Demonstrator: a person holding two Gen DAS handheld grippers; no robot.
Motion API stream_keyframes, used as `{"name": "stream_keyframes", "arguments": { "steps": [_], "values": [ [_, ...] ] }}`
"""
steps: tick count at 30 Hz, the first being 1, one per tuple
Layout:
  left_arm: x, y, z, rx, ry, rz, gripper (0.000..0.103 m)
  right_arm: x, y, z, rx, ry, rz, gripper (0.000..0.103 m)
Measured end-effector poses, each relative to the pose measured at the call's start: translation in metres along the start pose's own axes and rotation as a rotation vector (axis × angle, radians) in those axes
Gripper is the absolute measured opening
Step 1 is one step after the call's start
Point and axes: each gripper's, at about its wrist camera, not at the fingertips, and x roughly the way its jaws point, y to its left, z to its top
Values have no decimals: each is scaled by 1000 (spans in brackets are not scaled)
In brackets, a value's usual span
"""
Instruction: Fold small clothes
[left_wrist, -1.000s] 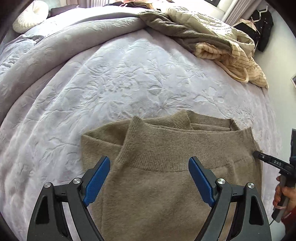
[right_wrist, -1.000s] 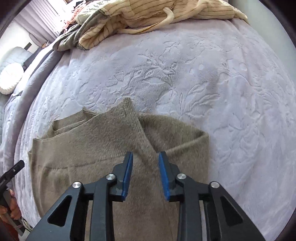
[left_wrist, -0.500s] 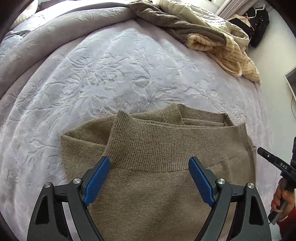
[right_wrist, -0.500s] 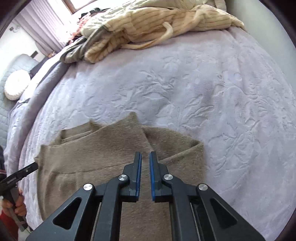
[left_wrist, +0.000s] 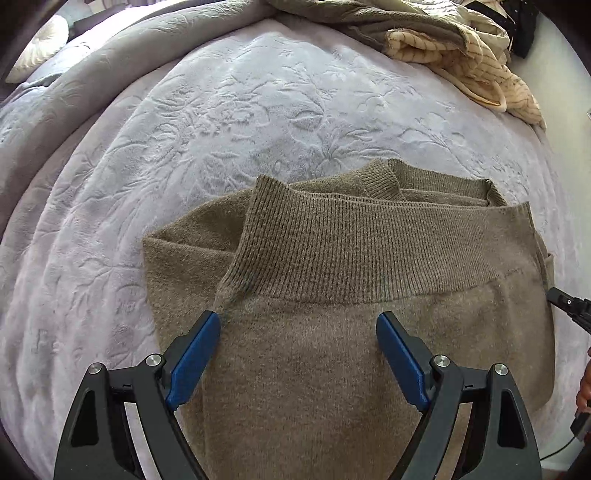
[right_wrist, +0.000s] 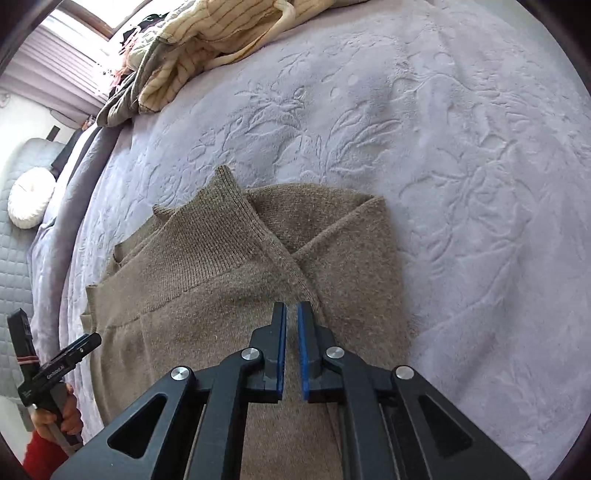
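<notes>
A: What changed just now?

B: Your right gripper (right_wrist: 291, 325) has drawn its blue pads nearly together over the sweater (left_wrist: 332, 332); whether any knit is caught between them I can't tell. Your left gripper (left_wrist: 297, 354) is spread wide above the ribbed band (left_wrist: 369, 254), holding nothing.

A: Meaning?

B: The sweater lies part-folded on the near side of the bed (left_wrist: 221, 122); I'd judge a fold is about to be lifted.

A: Obstacles?

B: Only the heap of clothes (right_wrist: 207, 40) at the far edge, well apart
</notes>
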Motion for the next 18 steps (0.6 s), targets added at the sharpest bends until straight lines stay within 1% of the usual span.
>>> {"name": "stream_keyframes", "arguments": {
  "steps": [1, 2, 3, 5, 13, 18],
  "values": [
    [-3, 0, -3, -4, -3, 4, 87, -5, 1, -5, 0, -3, -6, 11],
    [-6, 2, -7, -10, -4, 5, 87, -11, 1, -12, 3, -4, -8, 18],
    [-9, 3, -10, -16, -3, 4, 87, -14, 1, -18, 8, -2, -6, 27],
    [-15, 4, -20, -24, -3, 5, 87, -22, 1, -31, 21, 2, -2, 39],
    [-31, 4, -55, -18, 16, 36, 87, -37, -1, -80, 86, 46, 24, 40],
    [-41, 5, -78, -5, 30, 46, 87, -42, 5, -107, 92, 77, 27, 40]
  ]
}}
